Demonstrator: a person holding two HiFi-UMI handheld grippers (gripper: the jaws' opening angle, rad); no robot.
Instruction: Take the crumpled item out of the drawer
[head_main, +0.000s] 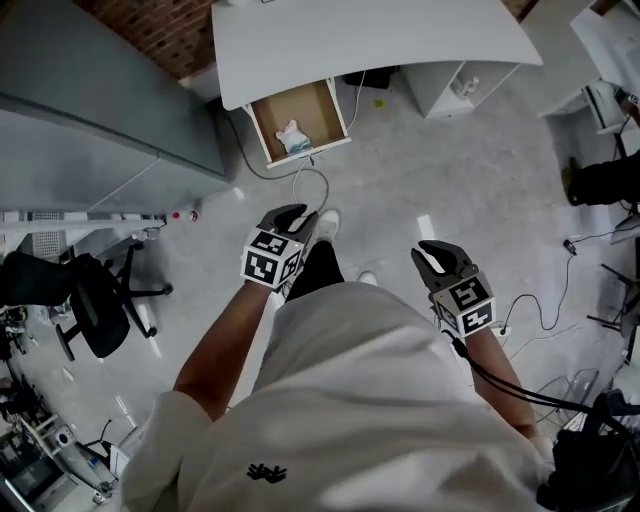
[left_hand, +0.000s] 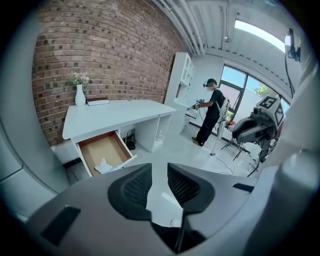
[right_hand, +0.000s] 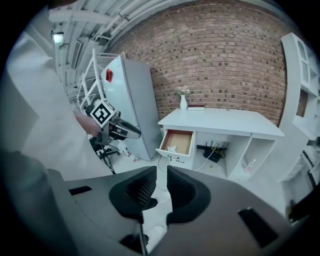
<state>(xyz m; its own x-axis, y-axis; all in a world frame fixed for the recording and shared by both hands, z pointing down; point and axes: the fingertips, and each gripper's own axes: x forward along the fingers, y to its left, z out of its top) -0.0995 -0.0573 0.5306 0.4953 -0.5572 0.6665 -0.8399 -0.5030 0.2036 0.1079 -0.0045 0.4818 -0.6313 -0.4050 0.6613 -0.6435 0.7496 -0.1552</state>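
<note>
A crumpled white item (head_main: 291, 137) lies at the front of an open wooden drawer (head_main: 262, 125) under the white desk (head_main: 370, 40). It also shows in the left gripper view, crumpled item (left_hand: 104, 166) in the drawer (left_hand: 102, 147), and small in the right gripper view (right_hand: 172, 148). Both grippers hang over the floor, well short of the drawer. My left gripper (head_main: 293, 215) (left_hand: 158, 175) holds nothing, its jaws drawn to a narrow slit. My right gripper (head_main: 443, 258) (right_hand: 161, 175) is the same, farther right.
A grey cabinet (head_main: 90, 100) stands left of the desk. A black office chair (head_main: 100, 300) is at the far left. A cable (head_main: 310, 175) loops on the floor below the drawer. Another person (left_hand: 212, 115) stands far off by the windows. A vase (left_hand: 80, 95) sits on the desk.
</note>
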